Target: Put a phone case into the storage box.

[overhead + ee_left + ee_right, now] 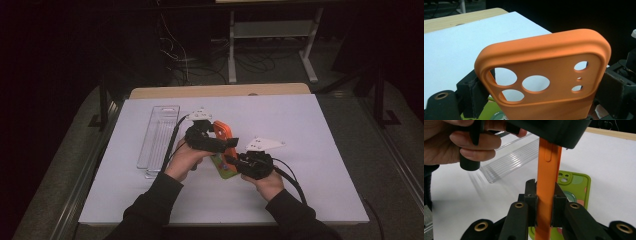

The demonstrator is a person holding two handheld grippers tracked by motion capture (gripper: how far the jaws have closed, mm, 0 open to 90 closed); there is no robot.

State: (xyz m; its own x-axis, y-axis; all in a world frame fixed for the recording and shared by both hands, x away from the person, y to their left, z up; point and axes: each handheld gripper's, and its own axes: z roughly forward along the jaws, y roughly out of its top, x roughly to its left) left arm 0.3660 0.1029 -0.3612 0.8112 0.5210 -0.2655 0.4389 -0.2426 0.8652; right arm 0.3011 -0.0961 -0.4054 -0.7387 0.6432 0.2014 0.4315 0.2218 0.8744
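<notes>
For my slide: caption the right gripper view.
Right tongs clamp the upright orange phone case above a green case on the table.

My black jaws pinch a plain orange phone case; beside it lies a green phone case with pastel blotches, on the white counter.

A clear plastic tray with a ribbed floor lies lengthwise on the left part of the white table, its far end near the table's back edge. A green phone case with coloured patches lies flat on the white surface. Beyond the white sheet a strip of light wood shows, and behind it on the dark floor stand white frame legs among loose cables.
</notes>
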